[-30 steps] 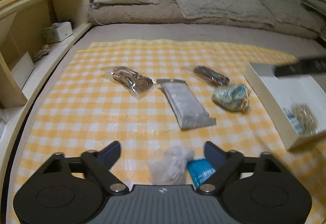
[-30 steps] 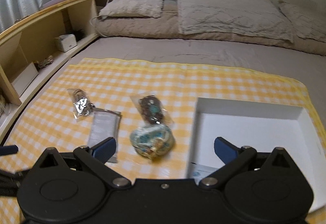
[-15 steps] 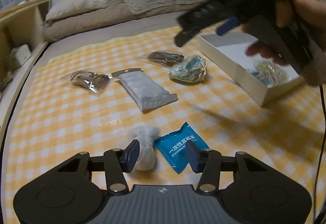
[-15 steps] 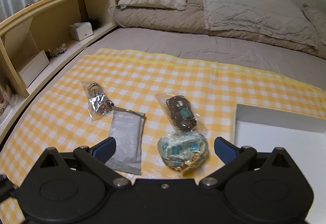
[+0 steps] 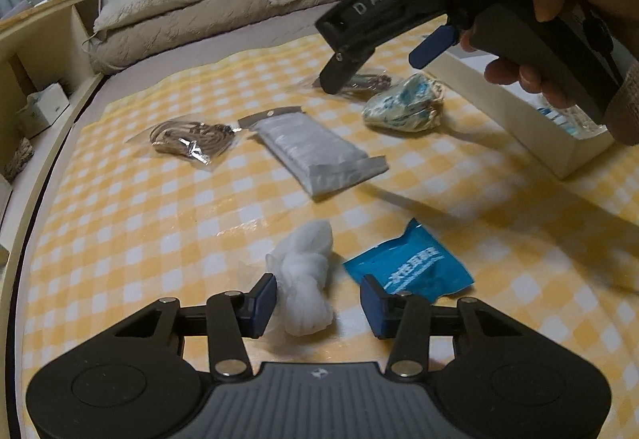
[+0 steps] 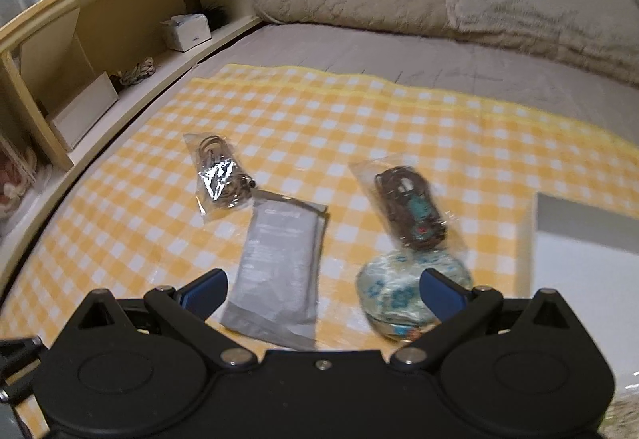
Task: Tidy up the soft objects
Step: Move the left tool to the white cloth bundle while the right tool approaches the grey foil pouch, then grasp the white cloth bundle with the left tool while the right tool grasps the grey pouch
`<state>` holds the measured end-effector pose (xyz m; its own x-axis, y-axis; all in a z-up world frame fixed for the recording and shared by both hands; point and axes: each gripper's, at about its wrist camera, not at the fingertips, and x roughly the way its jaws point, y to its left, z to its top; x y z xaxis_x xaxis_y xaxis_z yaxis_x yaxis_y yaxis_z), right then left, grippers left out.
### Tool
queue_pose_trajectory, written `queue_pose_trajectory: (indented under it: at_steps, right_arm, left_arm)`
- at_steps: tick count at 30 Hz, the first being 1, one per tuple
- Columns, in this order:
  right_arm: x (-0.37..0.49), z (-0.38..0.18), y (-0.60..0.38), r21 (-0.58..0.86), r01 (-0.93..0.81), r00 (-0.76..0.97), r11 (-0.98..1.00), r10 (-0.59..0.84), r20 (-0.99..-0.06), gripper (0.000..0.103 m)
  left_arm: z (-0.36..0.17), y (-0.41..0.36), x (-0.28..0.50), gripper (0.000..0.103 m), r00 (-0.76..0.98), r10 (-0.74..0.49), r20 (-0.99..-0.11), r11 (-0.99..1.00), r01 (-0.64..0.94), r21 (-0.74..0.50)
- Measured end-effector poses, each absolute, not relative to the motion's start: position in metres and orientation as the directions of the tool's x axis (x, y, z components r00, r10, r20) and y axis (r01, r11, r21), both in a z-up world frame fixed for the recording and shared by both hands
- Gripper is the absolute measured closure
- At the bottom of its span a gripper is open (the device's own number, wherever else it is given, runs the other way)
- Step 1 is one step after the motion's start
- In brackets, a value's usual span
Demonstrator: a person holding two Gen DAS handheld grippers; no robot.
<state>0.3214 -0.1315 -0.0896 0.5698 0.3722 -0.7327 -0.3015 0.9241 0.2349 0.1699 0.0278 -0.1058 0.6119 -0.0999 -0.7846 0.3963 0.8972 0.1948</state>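
Observation:
My left gripper point(image 5: 317, 305) is open, low over the yellow checked cloth point(image 5: 120, 223), with a white bagged bundle point(image 5: 305, 281) between its jaws, nearer the left one. A blue packet point(image 5: 411, 267) lies by the right jaw. A grey pouch point(image 5: 315, 151), a bagged brown cord point(image 5: 187, 137) and a blue-white patterned pouch point(image 5: 405, 107) lie farther off. My right gripper point(image 6: 321, 287) is open and empty, held above the grey pouch point(image 6: 279, 267) and the patterned pouch point(image 6: 399, 295). A bagged dark item point(image 6: 411, 207) lies just beyond them.
A white box point(image 5: 559, 143) holding a few small items stands at the right on the cloth; its corner shows in the right wrist view point(image 6: 579, 239). A wooden shelf unit point(image 6: 80, 52) runs along the left. Pillows and a blanket point(image 6: 499, 0) lie at the back.
My left gripper has narrowed and come down around the white bundle. My right gripper has swung left from over the white box to above the grey and patterned pouches.

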Motion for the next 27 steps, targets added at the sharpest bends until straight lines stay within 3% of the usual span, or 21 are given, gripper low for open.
queue_pose_trajectory:
  at_steps: [10,21,23,27]
  right_arm:
    - [0.345,-0.129,-0.098,0.297,-0.251,0.493,0.921,0.386,-0.78,0.0]
    - [0.35,-0.15,-0.079,0.256,-0.252,0.462,0.933,0.348,-0.815,0.001]
    - [0.349,-0.152,-0.077,0.248,-0.258,0.456,0.934,0.344,-0.821,0.013]
    - [0.346,-0.156,-0.073,0.217,-0.278,0.452,0.936,0.327,-0.83,0.022]
  left_arm:
    - [-0.11,0.036,0.177,0.065,0.603,-0.074,-0.794,0.908,0.37,0.196]
    - [-0.114,0.048,0.184,0.065,0.584,-0.086,-0.808,0.93,0.337,0.145]
    - [-0.114,0.049,0.185,0.067,0.58,-0.092,-0.809,0.934,0.332,0.131]
    - [-0.113,0.052,0.186,0.071,0.573,-0.102,-0.813,0.945,0.311,0.1]
